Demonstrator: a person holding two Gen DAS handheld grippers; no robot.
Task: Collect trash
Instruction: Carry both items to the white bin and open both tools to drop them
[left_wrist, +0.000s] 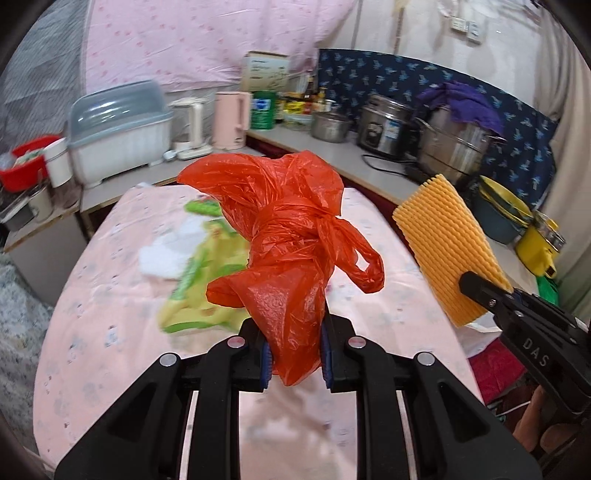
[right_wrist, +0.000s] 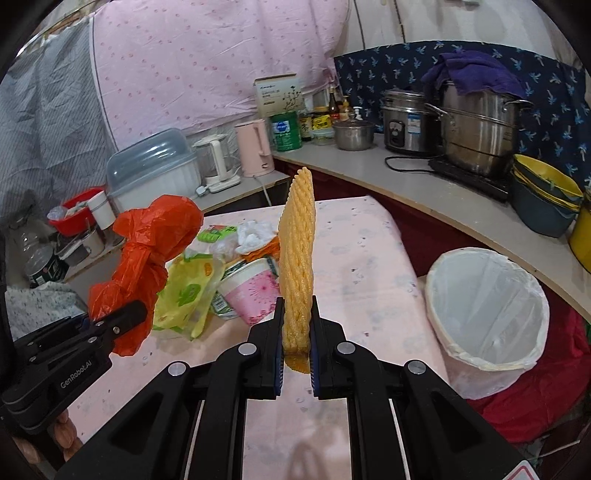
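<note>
My left gripper (left_wrist: 293, 354) is shut on a knotted red plastic bag (left_wrist: 291, 236), held up above the pink-clothed table (left_wrist: 373, 310). The same red plastic bag (right_wrist: 147, 258) and the left gripper (right_wrist: 129, 314) show at the left of the right wrist view. My right gripper (right_wrist: 297, 347) is shut on a yellow foam fruit net (right_wrist: 297, 251), standing upright between its pads; the yellow foam fruit net (left_wrist: 447, 247) and the right gripper (left_wrist: 487, 291) appear at the right of the left wrist view. A white-lined trash bin (right_wrist: 487, 314) stands right of the table.
More litter lies on the table: a yellow-green wrapper (right_wrist: 188, 291), a pink paper cup (right_wrist: 251, 291) on its side and white crumpled tissue (right_wrist: 255, 232). A counter (right_wrist: 424, 199) behind carries steel pots (right_wrist: 476, 133), a pink kettle (right_wrist: 255, 147) and a dish box (right_wrist: 155, 166).
</note>
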